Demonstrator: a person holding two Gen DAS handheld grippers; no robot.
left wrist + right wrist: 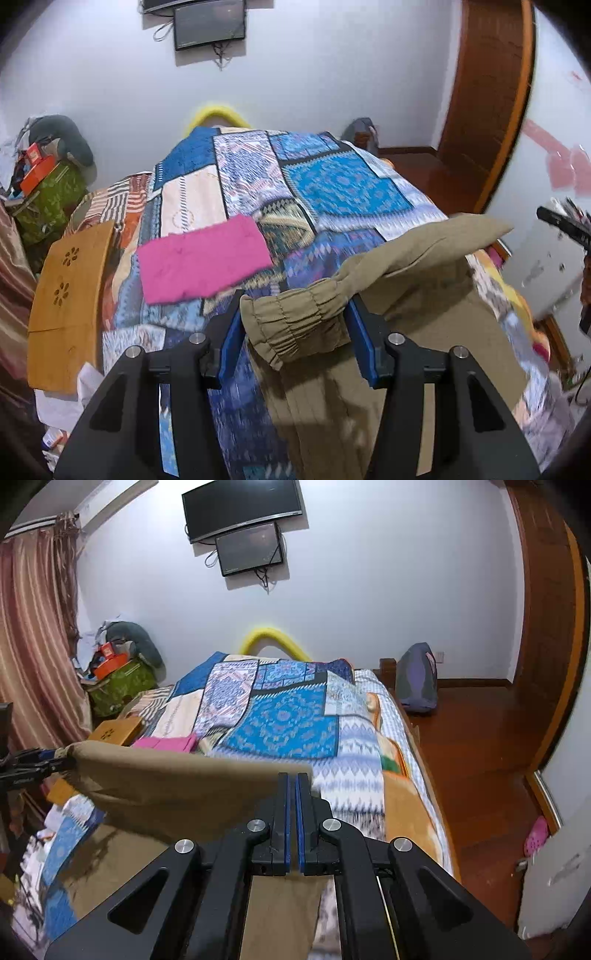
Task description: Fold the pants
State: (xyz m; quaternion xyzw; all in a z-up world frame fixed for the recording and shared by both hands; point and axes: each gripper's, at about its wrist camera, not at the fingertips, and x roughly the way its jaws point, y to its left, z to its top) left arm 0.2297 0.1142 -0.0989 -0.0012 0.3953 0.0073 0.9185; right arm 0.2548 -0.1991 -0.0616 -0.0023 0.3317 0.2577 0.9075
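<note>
Your patchwork bed [288, 716] lies under everything, and the khaki pants [424, 266] hang above it, stretched between your two tools. The biggest risk, as I judge it, is the elastic cuff [295, 317] slipping out on the left if you pull the cloth taut. Your left gripper [295, 325] sits fairly wide, bracketing that bunched cuff. Your right gripper [293, 805] is pinched narrow on the fabric's edge, level with the left.

Home bedroom: quilted bed [288, 716], wall television [242, 507].
</note>
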